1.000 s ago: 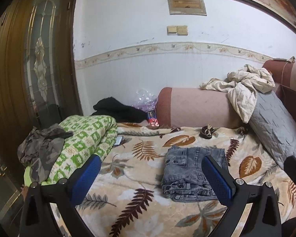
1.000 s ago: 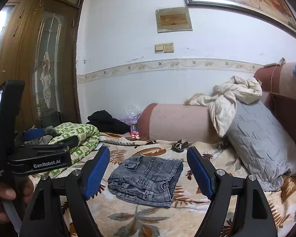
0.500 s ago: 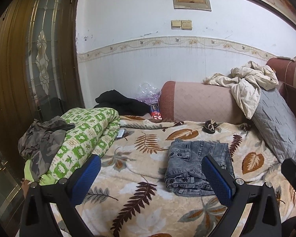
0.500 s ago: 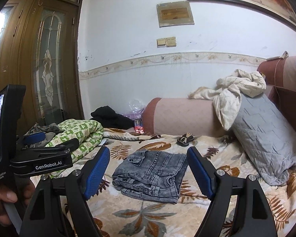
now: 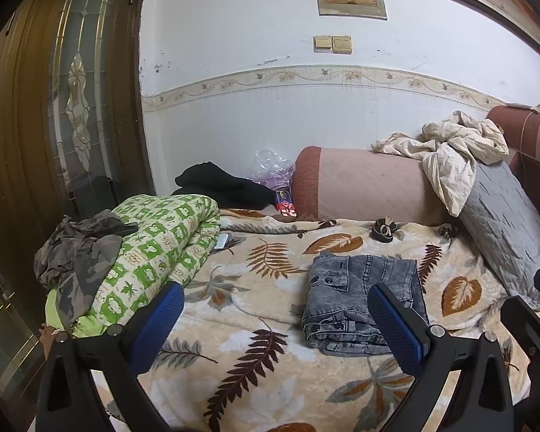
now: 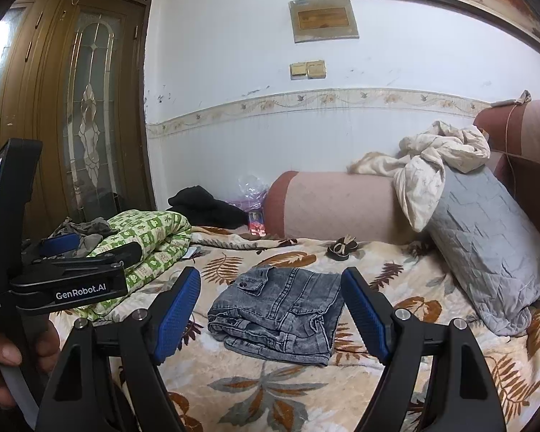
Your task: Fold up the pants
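Grey denim pants [image 5: 356,298] lie folded into a compact rectangle on the leaf-patterned blanket [image 5: 255,327]; they also show in the right wrist view [image 6: 280,313]. My left gripper [image 5: 275,320] is open and empty, held above the blanket short of the pants, to their left. My right gripper [image 6: 271,315] is open and empty, hovering in front of the pants without touching them. The left gripper's body [image 6: 68,284] shows at the left of the right wrist view.
A green patterned quilt [image 5: 151,252] with camouflage clothing [image 5: 79,252] on it lies at the left. A grey pillow [image 5: 504,230] and a cream cloth [image 5: 457,151] sit at the right against the sofa arm [image 5: 360,183]. A small dark item [image 5: 383,230] lies behind the pants.
Both grippers have pulled back and risen a little from the pants, so the pants look smaller and lower. The pants have not moved.
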Demonstrator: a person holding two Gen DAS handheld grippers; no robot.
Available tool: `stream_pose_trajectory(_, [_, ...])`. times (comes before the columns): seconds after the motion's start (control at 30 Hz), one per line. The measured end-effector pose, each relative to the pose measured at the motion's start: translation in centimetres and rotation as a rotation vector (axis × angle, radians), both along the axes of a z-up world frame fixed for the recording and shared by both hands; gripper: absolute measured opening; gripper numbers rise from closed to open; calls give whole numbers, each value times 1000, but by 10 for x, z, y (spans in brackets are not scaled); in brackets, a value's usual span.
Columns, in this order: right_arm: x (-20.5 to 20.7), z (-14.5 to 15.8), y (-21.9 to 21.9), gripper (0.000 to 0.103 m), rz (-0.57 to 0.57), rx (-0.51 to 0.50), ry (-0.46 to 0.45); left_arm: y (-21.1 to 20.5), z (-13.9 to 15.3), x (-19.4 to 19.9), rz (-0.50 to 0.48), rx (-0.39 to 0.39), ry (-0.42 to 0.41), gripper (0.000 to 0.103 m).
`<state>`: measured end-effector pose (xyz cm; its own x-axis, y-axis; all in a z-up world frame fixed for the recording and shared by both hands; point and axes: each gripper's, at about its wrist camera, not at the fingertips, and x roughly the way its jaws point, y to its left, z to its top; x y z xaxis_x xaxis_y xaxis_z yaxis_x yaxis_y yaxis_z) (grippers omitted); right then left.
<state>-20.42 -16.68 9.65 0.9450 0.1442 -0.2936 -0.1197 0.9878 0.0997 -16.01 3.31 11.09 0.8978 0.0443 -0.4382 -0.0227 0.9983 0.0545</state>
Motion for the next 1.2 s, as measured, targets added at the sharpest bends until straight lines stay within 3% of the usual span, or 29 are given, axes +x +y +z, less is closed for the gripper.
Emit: stream_pose_trajectory(1.2, [12, -1, 14, 81, 25, -12, 9, 10, 3, 2, 7, -19, -11, 103])
